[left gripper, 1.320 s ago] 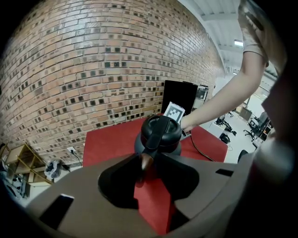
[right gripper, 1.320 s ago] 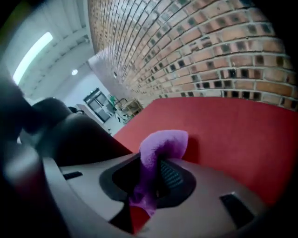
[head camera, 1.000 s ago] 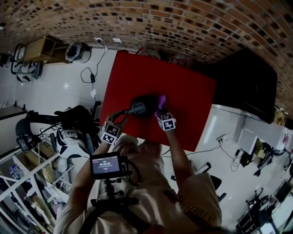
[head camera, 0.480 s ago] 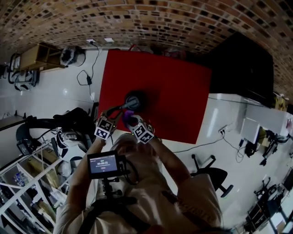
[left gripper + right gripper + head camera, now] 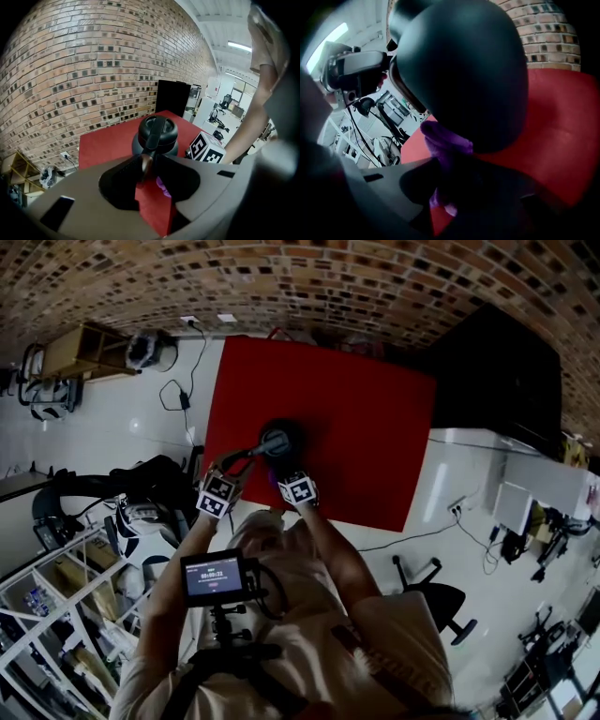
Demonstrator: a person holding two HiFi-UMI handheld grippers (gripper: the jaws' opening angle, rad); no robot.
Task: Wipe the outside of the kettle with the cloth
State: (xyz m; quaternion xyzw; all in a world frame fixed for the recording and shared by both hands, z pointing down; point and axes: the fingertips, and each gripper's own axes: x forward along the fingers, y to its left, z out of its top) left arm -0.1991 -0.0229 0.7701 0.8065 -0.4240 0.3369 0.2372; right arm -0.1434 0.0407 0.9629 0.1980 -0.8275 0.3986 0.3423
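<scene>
A black kettle [image 5: 279, 439] stands on the red table [image 5: 375, 446], and its body fills the right gripper view [image 5: 464, 70]. My left gripper [image 5: 240, 465] is shut on the end of the kettle's handle [image 5: 146, 161], which runs from the lid toward the jaws. My right gripper [image 5: 285, 470] is shut on a purple cloth [image 5: 446, 146]. The cloth is pressed against the lower near side of the kettle. A bit of the cloth [image 5: 162, 186] also shows under the handle in the left gripper view, beside the right gripper's marker cube [image 5: 206, 149].
The table's near edge lies just under both grippers. A brick wall [image 5: 309, 287] runs behind the table and a black cabinet [image 5: 497, 390] stands to its right. Cables, a shelf and a chair [image 5: 436, 601] sit on the white floor around it.
My right gripper has carried the cloth from the kettle's right side round to its near side. The left gripper has kept its hold on the handle in place.
</scene>
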